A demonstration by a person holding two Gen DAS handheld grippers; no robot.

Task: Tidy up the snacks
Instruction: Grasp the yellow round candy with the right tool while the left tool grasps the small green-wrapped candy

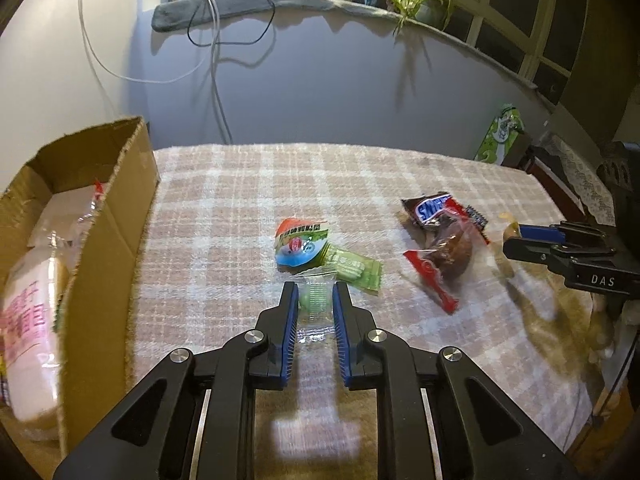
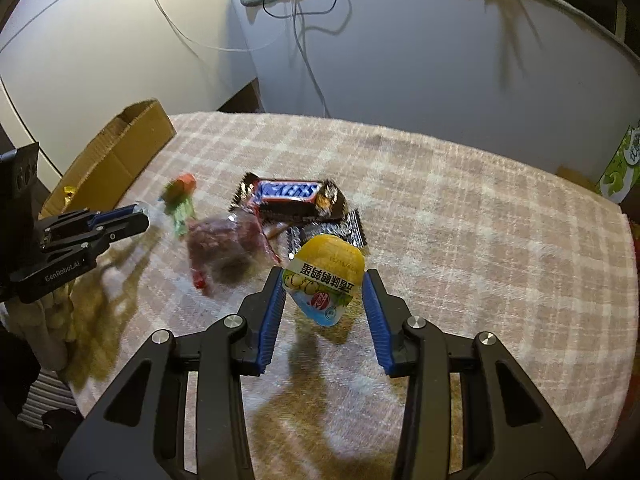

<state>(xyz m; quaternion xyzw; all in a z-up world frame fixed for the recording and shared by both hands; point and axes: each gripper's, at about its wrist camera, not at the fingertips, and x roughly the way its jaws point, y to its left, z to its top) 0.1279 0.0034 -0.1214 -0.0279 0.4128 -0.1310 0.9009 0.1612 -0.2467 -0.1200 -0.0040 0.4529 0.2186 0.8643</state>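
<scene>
**Left wrist view: candy between fingers; right wrist view: yellow cup**

Left wrist cam: left gripper (image 1: pixel 316 288) sits low over the plaid cloth (image 1: pixel 224 200), fingers close together w/ a small clear candy packet (image 1: pixel 316 304) between them; pads look to touch its edges, but can't tell if they're clamped on it. Just beyond it: green packet (image 1: pixel 354 270) and a red-green jelly cup (image 1: pixel 300 246), touching. Far right: Snickers bar (image 1: pixel 432 208) on top of a clear-wrapped brown cake (image 1: pixel 448 260). Only this cam looks into the cardboard box (image 1: pixel 124 204) at left, w/ a white-pink bag (image 1: pixel 28 320) inside. Right gripper (image 1: pixel 516 240) shows at the right edge.

Right wrist cam: right gripper (image 2: pixel 324 284) has fingers apart, a yellow jelly cup (image 2: pixel 324 280) between them, tilted; left pad near its edge, right pad w/ a gap. Snickers bar (image 2: pixel 288 194) just beyond, cake (image 2: pixel 228 248) to the left, blurred. Left gripper (image 2: pixel 140 218) seen side-on at left edge; box (image 2: pixel 116 160) shows outer wall only. The yellow cup barely shows in the left cam.
</scene>
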